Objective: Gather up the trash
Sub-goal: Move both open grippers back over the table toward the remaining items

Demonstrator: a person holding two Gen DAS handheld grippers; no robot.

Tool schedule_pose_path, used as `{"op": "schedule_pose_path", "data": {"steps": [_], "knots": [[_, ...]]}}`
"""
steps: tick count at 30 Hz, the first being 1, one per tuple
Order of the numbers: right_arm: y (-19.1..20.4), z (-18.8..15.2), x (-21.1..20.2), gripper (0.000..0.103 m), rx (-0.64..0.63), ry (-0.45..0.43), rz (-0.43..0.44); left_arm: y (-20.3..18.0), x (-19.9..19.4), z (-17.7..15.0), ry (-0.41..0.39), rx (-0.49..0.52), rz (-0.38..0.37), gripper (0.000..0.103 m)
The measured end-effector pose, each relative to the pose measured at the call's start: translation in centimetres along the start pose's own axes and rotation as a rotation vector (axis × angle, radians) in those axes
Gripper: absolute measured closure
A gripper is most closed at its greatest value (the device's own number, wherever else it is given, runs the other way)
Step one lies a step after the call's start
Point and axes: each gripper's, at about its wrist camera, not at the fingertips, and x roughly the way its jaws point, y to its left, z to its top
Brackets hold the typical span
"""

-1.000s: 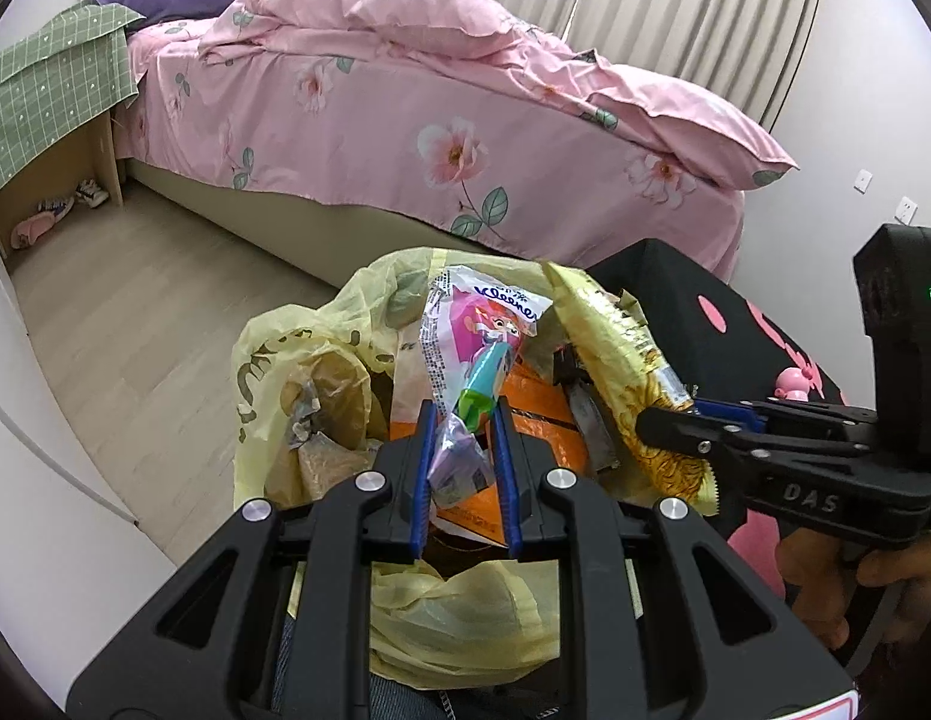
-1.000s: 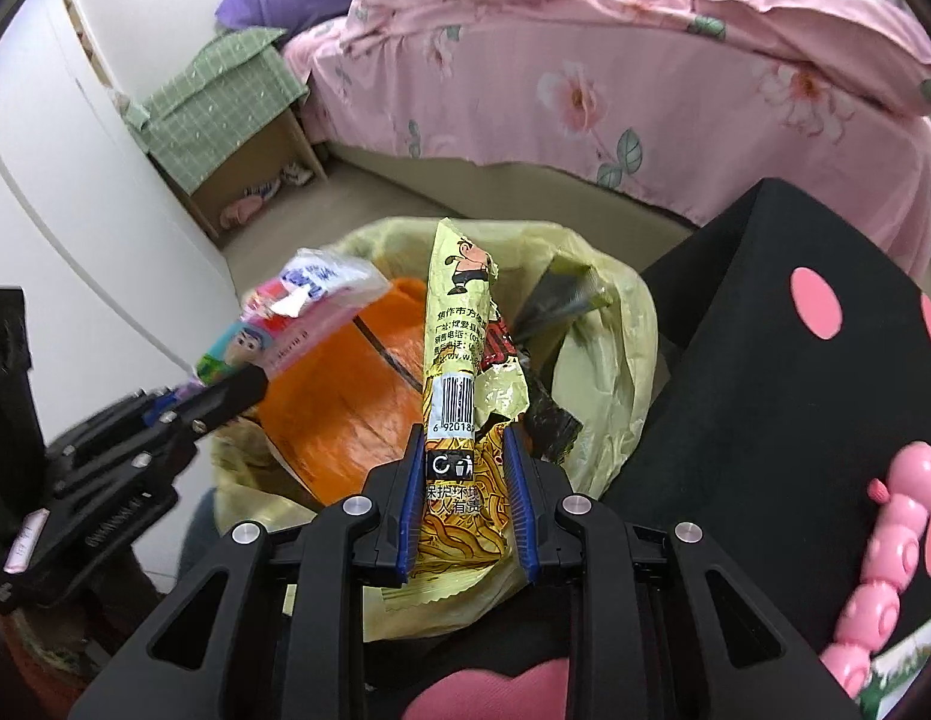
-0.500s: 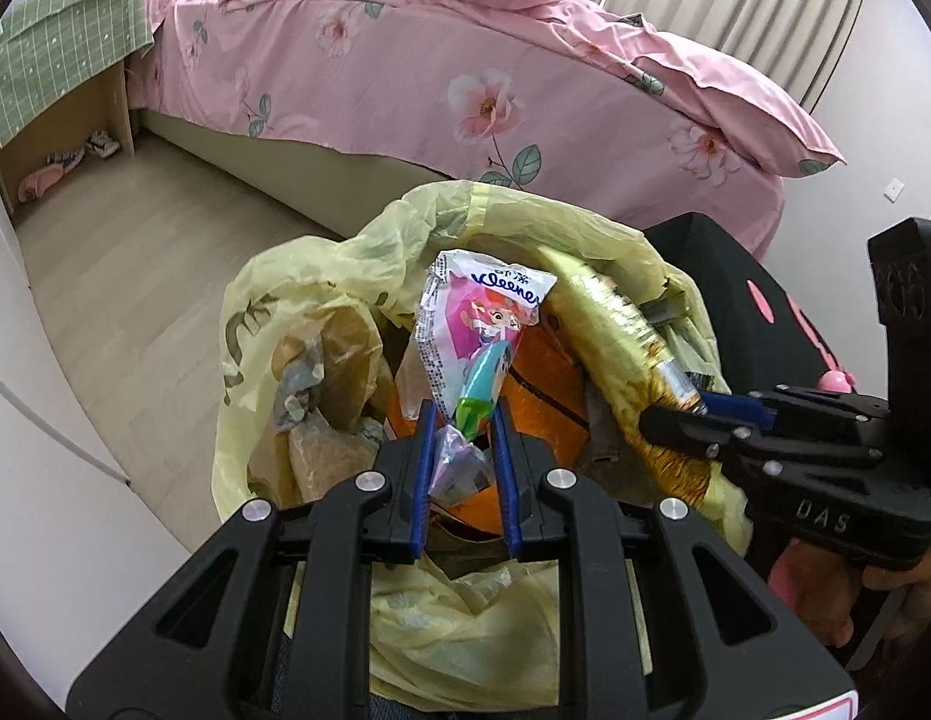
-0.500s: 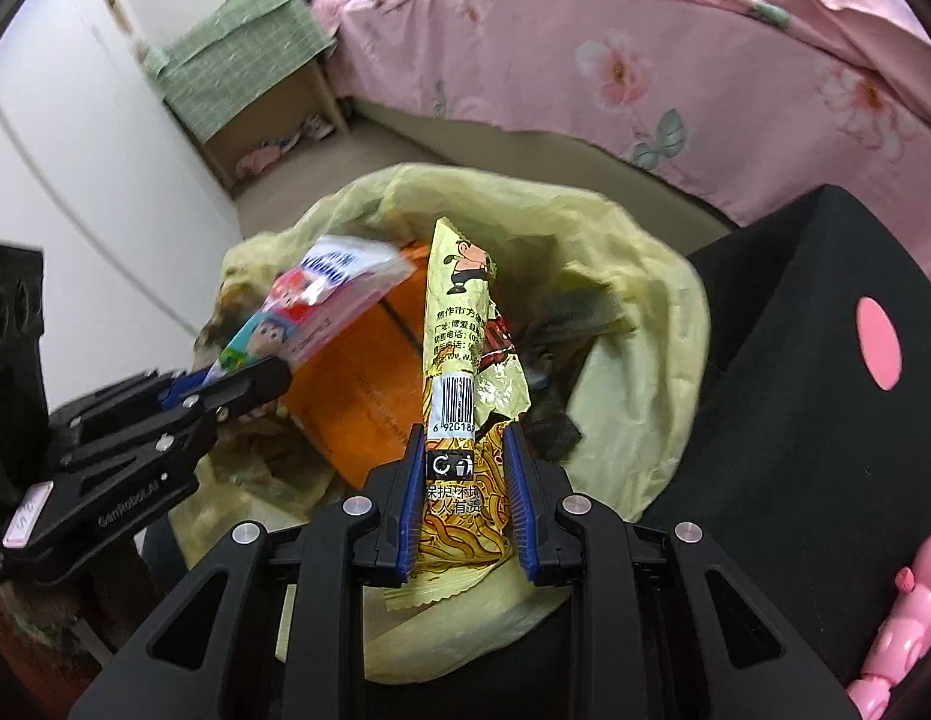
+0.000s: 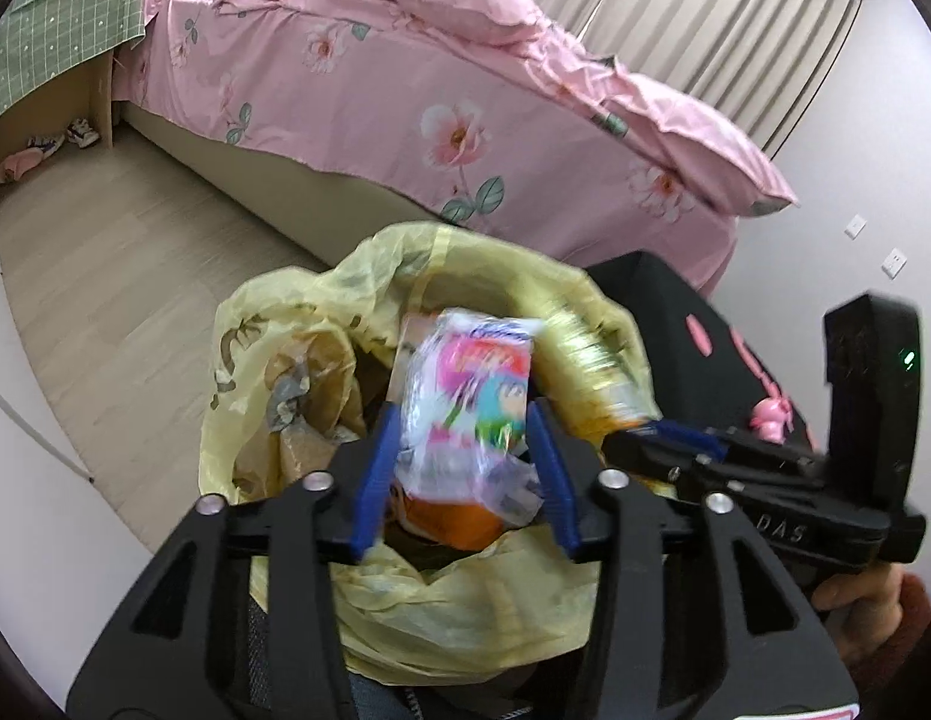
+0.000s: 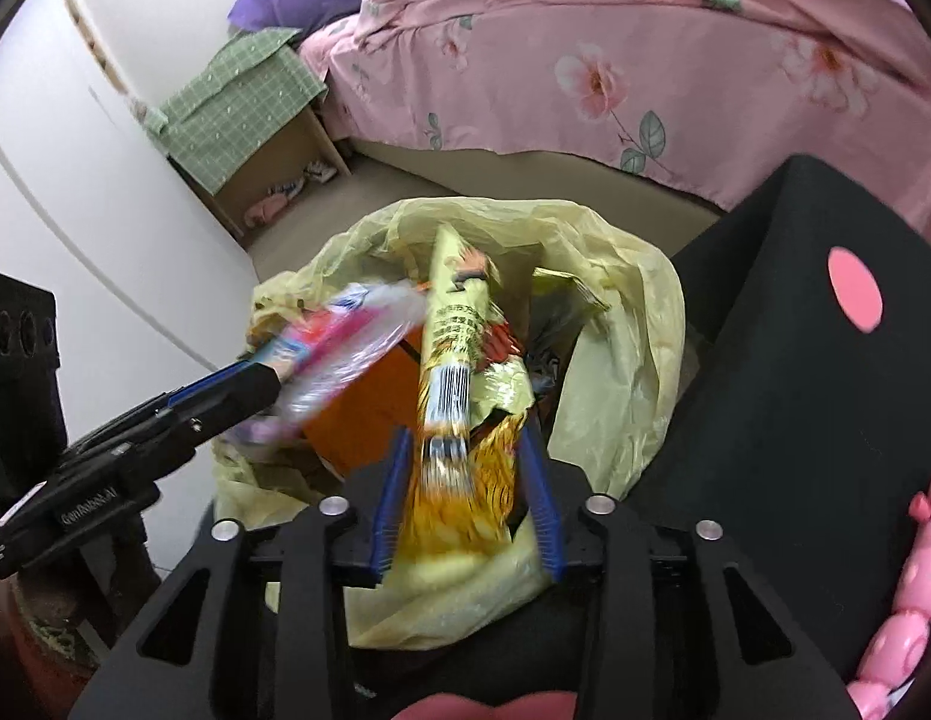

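both tongs hang over the yellow trash bag (image 5: 267, 396). left tongs (image 5: 465, 468) jaws spread apart, blurred kleenex tissue pack (image 5: 465, 396) loose between the blue pads, can't tell if either pad touches it. right tongs (image 6: 465, 498) jaws spread apart too, yellow noodle wrapper (image 6: 459, 360) standing between them, blurred, tip leaning into the bag mouth. orange packet (image 6: 357, 414) and dark wrappers lie inside the bag. black cloth with pink dots (image 6: 795, 360) just right of the bag. pink floral bed (image 5: 405, 78) behind, wood floor (image 5: 117, 276) to the left
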Motion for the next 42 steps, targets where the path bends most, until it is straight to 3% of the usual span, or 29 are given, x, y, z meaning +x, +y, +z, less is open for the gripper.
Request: {"op": "schedule_pose_path", "data": {"steps": [5, 11, 19, 28, 33, 36, 38, 42], "knots": [[-0.6, -0.5, -1.5, 0.063, 0.042, -0.018, 0.010, -0.9, -1.5, 0.7, -0.038, 0.020, 0.035, 0.051], [0.1, -2.0, -7.4, 0.063, -0.040, -0.126, -0.098, -2.5, -3.4, 0.5, -0.061, 0.050, 0.034, 0.047], [-2.5, -6.7, -17.2, 0.062, -0.068, -0.244, -0.222, -8.6, -3.9, -2.5, -0.019, 0.136, -0.087, 0.047], [-9.9, -15.7, -27.9, 0.060, 0.084, -0.356, -0.412, -18.2, -3.0, -7.1, 0.071, 0.335, -0.194, 0.047], [-12.9, -19.9, -30.3, 0.060, 0.151, -0.372, -0.462, -22.8, -1.8, -10.0, 0.120, 0.438, -0.223, 0.047], [-14.4, -21.5, -30.5, 0.046, 0.183, -0.378, -0.487, -25.3, -1.7, -11.3, 0.132, 0.503, -0.248, 0.046], [-15.3, -22.6, -30.2, 0.046, 0.189, -0.414, -0.462, -27.2, -1.8, -12.2, 0.139, 0.559, -0.273, 0.046], [-16.8, -22.8, -28.5, 0.046, 0.194, -0.354, -0.490, -29.7, -1.1, -13.4, 0.173, 0.605, -0.300, 0.044]]}}
